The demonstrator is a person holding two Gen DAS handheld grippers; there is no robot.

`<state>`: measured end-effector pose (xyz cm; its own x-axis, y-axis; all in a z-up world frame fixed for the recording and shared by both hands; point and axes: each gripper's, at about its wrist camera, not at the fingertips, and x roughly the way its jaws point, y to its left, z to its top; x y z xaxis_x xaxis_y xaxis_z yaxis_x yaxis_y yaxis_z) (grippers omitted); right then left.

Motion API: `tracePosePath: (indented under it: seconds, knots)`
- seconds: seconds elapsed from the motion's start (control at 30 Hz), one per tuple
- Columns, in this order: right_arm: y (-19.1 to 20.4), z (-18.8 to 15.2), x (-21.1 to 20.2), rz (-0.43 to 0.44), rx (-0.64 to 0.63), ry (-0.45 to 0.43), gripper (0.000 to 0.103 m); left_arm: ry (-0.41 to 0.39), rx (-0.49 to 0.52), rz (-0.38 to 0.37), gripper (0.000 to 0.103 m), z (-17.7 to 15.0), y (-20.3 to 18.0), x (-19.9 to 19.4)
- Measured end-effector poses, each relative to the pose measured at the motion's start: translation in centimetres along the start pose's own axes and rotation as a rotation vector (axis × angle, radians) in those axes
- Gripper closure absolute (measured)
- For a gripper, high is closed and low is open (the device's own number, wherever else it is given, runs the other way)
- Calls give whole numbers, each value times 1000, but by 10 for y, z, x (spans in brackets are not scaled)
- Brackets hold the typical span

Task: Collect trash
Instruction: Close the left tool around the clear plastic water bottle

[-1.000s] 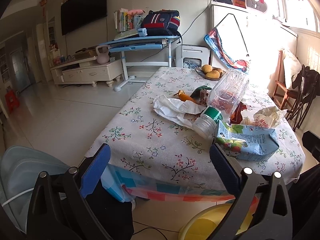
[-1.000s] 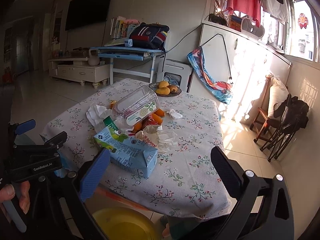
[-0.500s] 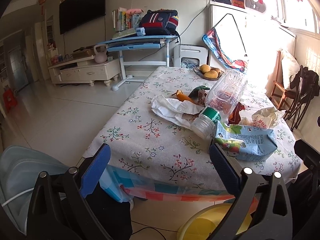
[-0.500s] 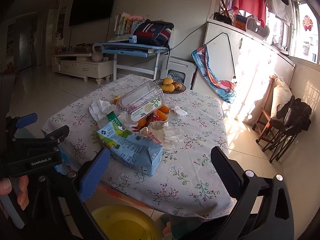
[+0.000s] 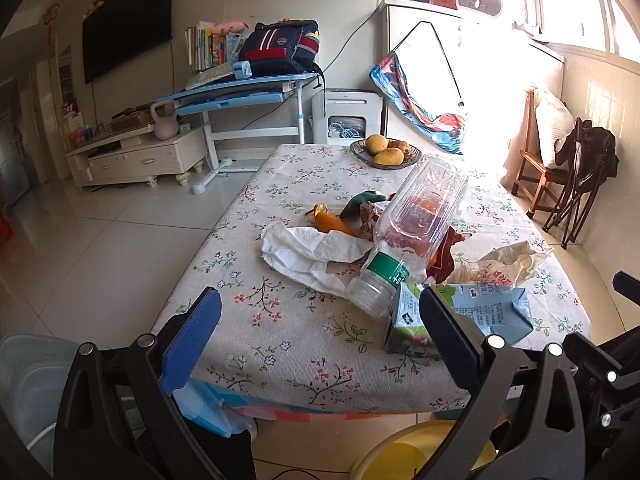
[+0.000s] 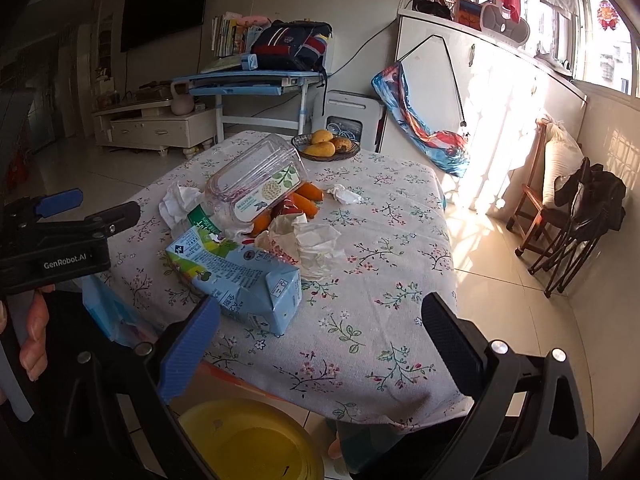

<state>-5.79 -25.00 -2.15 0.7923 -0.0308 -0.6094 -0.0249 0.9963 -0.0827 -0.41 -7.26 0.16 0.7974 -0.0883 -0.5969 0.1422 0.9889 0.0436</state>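
Trash lies in a heap on the floral tablecloth (image 5: 280,332): a clear plastic bottle (image 5: 416,232) on its side, a light-blue drink carton (image 5: 492,312) (image 6: 240,276), crumpled white tissue (image 5: 308,248) (image 6: 316,240), orange peel pieces (image 5: 332,222) (image 6: 306,200) and a red wrapper (image 5: 444,256). My left gripper (image 5: 320,328) hovers open over the table's near edge, its right finger in front of the carton. My right gripper (image 6: 320,336) is open too, with its left finger just below the carton. Both hold nothing.
A yellow bin (image 6: 248,440) (image 5: 416,456) stands on the floor below the table's near edge. A fruit bowl (image 5: 384,152) sits at the far end. A folding chair (image 6: 576,220) stands to the right, a blue desk (image 5: 240,92) and TV cabinet behind. A hand (image 6: 34,340) grips the left tool.
Both grippers have moved a little closer to the table and the carton. Both stay open and nothing on the table has moved.
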Motion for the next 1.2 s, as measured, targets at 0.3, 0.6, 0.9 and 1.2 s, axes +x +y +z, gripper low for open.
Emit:
tracePosePath:
  seconds: [0.3,0.6,0.9,1.2]
  knots:
    - [-2,-1,10,8,-2,30,6,50,234,-26,7,54,-63,67]
    - [2,-2,21,30,-23,59,6,122,328,-76,9,73,-88,130]
    - [0,-1,30,52,-18,56,6,110,190,-206,40,77,-60,136]
    - [-14,12,46,212,108,87,6,74,28,-211,50,90,-9,128]
